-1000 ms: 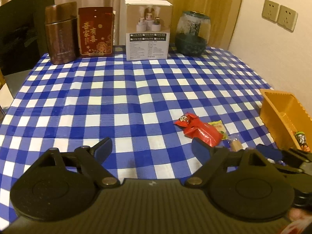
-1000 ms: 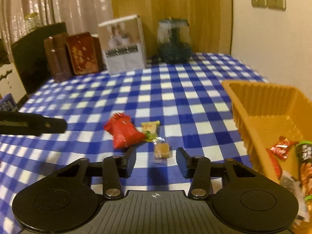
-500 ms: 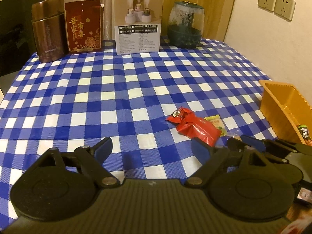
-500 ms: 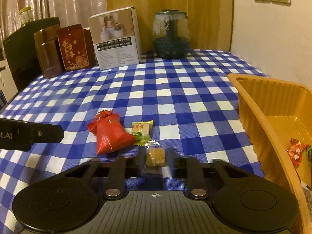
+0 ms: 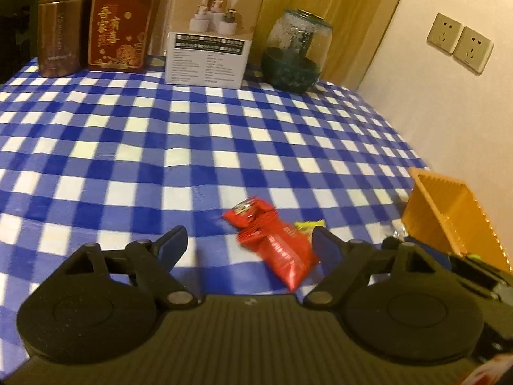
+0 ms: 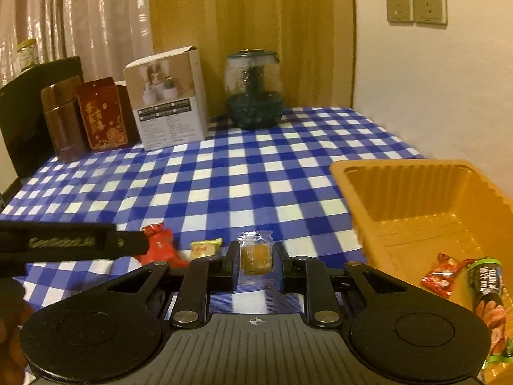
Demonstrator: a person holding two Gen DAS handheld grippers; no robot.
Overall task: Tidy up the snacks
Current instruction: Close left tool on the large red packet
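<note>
Right gripper (image 6: 256, 264): fingers clamped on clear-wrapped brown snack (image 6: 255, 257), beside orange tray (image 6: 397, 173). Left gripper (image 5: 248, 242): fingers spread, over red packet (image 5: 275, 245). Yellow candy (image 6: 205, 247) between. Checkered tablecloth (image 5: 192, 147) bare toward far boxes; wall right.

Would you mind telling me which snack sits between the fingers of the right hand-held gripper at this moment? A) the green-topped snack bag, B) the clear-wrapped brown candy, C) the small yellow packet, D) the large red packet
B: the right hand-held gripper has its fingers closed against the clear-wrapped brown candy, while the large red packet and small yellow packet lie on the checked tablecloth to its left.
</note>
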